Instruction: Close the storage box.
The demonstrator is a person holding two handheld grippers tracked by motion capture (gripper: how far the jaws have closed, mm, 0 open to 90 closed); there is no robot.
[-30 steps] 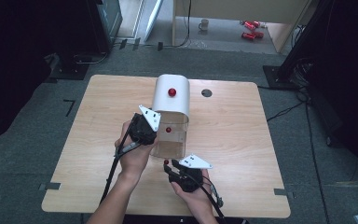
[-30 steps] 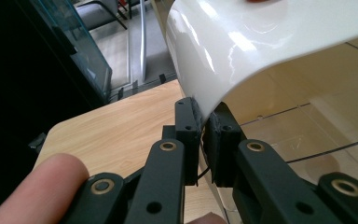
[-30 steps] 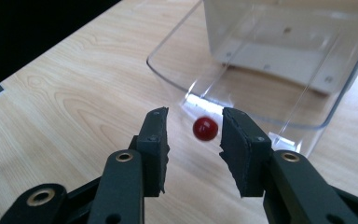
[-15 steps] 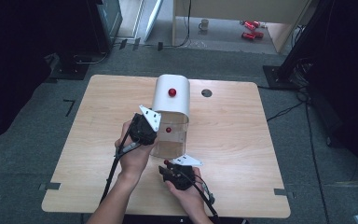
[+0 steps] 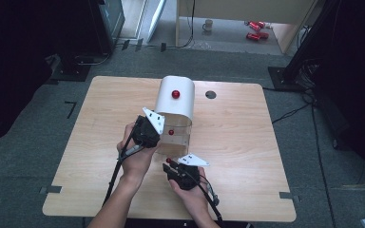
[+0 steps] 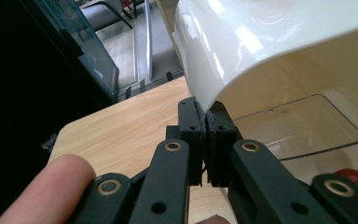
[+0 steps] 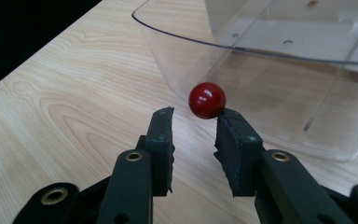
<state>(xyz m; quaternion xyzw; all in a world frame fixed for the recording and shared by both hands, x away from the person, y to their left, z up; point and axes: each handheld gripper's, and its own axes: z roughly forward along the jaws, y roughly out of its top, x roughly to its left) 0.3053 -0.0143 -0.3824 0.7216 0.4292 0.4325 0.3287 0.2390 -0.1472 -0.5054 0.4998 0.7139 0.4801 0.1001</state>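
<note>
With our left gripper (image 6: 205,122) clamped on the rim of the white curved plastic cover (image 5: 174,97) mid-table, we ease our right gripper (image 7: 193,126), its jaws just closing with nothing between them, onto the drawer's small red ball knob (image 7: 207,100).

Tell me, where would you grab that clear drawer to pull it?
By its red knob, a small ball standing out from the clear drawer front. Come straight at the front, one jaw on each side; the right gripper is lined up, jaws just closing, not yet pinching it.
</note>
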